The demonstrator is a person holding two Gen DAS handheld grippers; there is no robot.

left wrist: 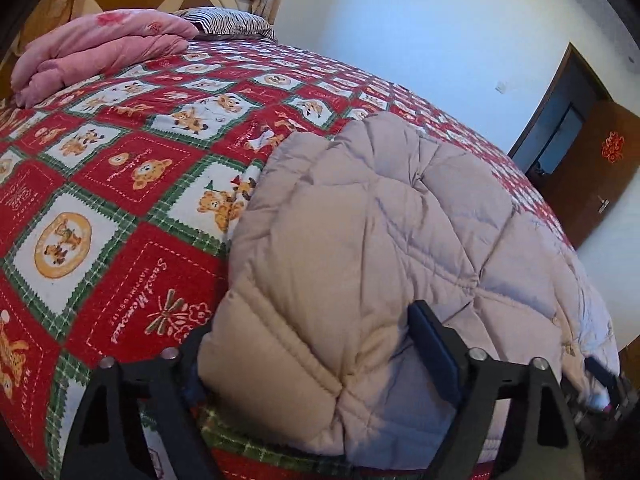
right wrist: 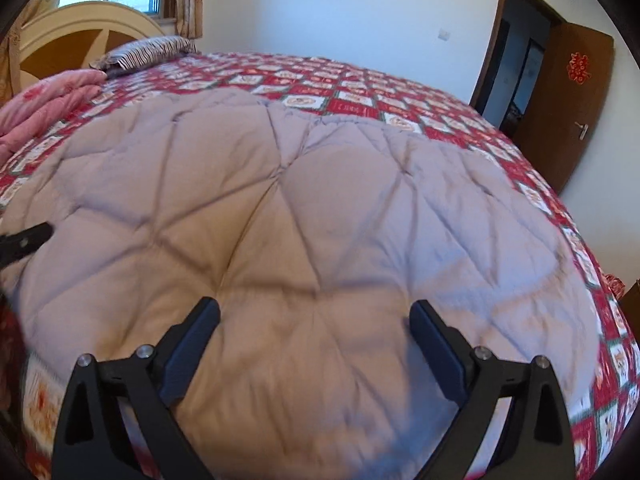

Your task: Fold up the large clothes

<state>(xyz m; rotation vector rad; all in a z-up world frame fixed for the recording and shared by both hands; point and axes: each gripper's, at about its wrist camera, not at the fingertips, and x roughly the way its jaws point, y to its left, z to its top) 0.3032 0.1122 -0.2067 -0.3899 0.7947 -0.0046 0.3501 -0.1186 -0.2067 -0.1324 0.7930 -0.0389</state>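
One view only: coat's left edge

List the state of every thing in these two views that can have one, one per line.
Quilted beige coat: spread flat on the bed, its near corner between the left jaws.
Left gripper: jaws wide, straddling that corner; grip unclear.
Right gripper: open, over the coat, holding nothing.
Pink blanket: folded, by the headboard.
Striped pillow: lying flat at the head.
Bear-print bedspread: spread smooth.
Door: open.
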